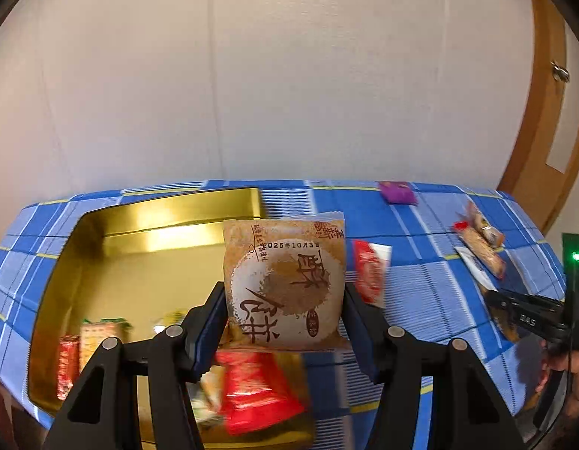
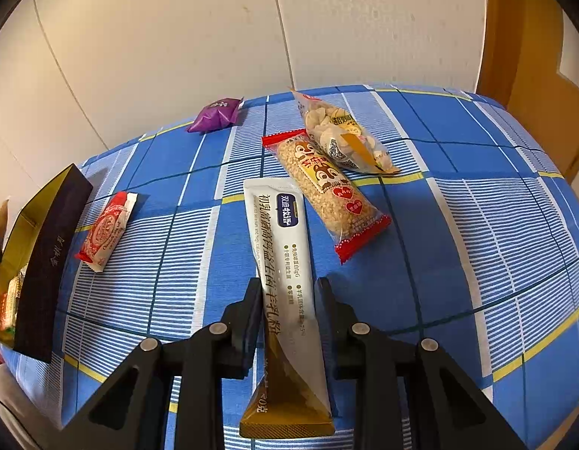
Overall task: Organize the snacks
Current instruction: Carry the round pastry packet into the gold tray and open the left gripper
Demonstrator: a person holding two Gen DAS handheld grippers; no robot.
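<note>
The left gripper pinches a square brown pastry packet above the shiny gold rectangular tin, ready for dropping in; beside the tin, the right gripper clamps a long white sachet.

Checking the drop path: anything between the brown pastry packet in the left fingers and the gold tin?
Nothing visible blocks it. The brown pastry packet is held above the open gold tin, which has bare floor behind its snacks.
</note>
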